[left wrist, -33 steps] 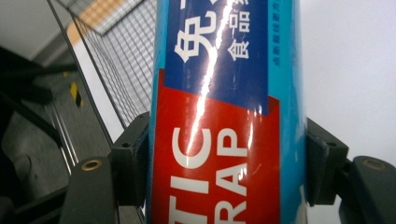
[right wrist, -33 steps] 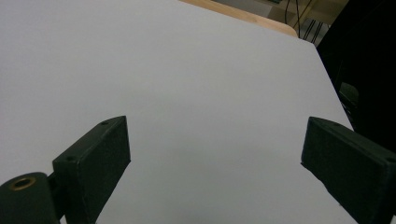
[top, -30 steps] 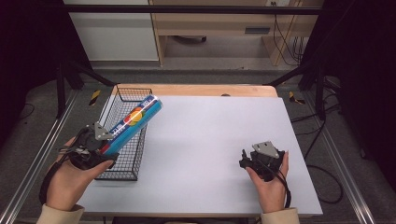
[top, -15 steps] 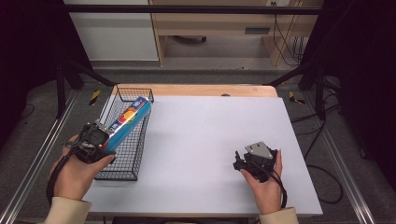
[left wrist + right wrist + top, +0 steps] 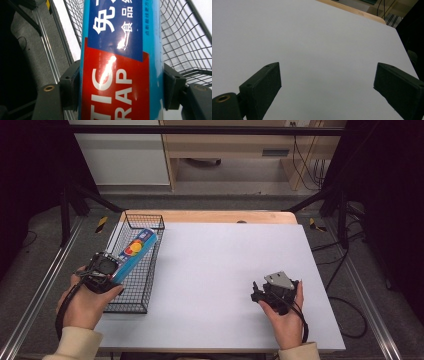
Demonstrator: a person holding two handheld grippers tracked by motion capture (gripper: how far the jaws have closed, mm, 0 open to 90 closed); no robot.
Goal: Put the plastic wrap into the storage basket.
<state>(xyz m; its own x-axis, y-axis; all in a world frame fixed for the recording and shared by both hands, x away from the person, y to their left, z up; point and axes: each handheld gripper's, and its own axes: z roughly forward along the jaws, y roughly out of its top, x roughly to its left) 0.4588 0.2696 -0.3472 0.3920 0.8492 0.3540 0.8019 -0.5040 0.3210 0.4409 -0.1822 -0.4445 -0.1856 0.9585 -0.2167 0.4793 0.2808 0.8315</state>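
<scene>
A long blue box of plastic wrap [image 5: 135, 251] with a red and dark-blue label points away from me, slanting over the black wire basket [image 5: 134, 296] at the table's left edge. My left gripper [image 5: 114, 271] is shut on the near end of the box. In the left gripper view the box [image 5: 117, 45] runs up between the two pads [image 5: 72, 85], which press on its sides. My right gripper [image 5: 258, 293] rests low over the white table top [image 5: 225, 255] at the front right. It is open, with nothing between its fingers [image 5: 263, 83].
The basket's mesh wall [image 5: 185, 37] rises to the right of the box. A wooden strip [image 5: 225, 216] edges the table's far side, and metal rails [image 5: 40, 290] run along its left. A bare white surface [image 5: 312, 37] lies ahead of the right gripper.
My left hand has carried the box leftward and down, so it now hangs lower over the basket. The right hand has kept still.
</scene>
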